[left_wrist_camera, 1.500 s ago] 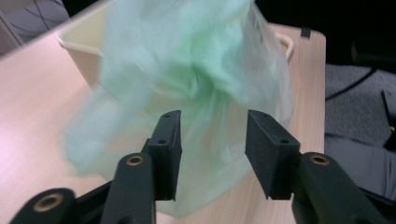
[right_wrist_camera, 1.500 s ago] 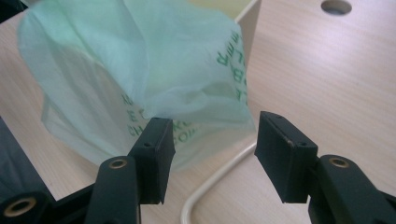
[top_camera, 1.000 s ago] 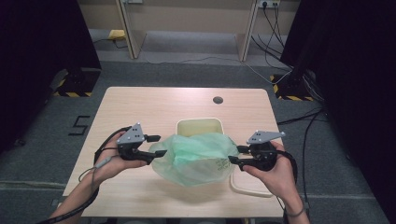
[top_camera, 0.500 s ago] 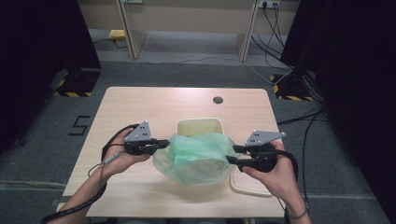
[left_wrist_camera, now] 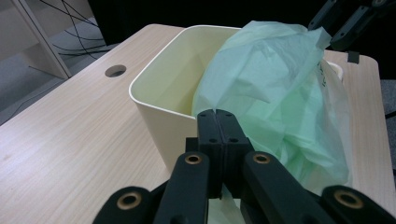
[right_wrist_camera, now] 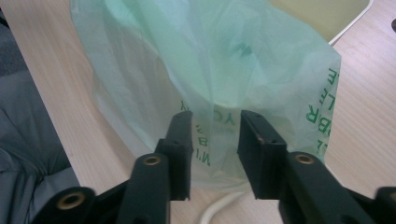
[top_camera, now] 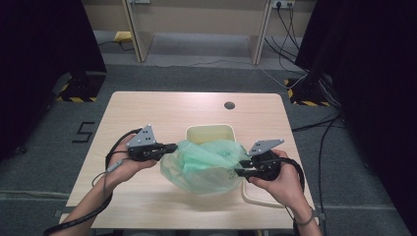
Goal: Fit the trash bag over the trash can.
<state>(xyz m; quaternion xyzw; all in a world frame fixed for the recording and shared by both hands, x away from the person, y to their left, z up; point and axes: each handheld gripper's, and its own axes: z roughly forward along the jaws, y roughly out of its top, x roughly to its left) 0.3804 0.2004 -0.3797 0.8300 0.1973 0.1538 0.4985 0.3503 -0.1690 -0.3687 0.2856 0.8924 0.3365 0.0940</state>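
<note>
Clamping the bag (top_camera: 206,164) edge, the left gripper (top_camera: 169,146) anchors it over the bin (top_camera: 210,132) on the bench (top_camera: 147,113); right gripper (top_camera: 241,168), jaws apart and just closing, straddles the right edge to spread it.

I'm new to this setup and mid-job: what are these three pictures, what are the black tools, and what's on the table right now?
A person holds a two-jaw gripper in each hand. The high view looks down on the table; the other two pictures come from cameras riding on the grippers, looking along their black jaws. On the table stand a cream bin and a green bag draped over it. A cream lid lies beside the bin. The left gripper is shut on the bag's edge. The right gripper has just been closing with the bag's film between its jaws, but a gap remains, so it does not grip yet.
</note>
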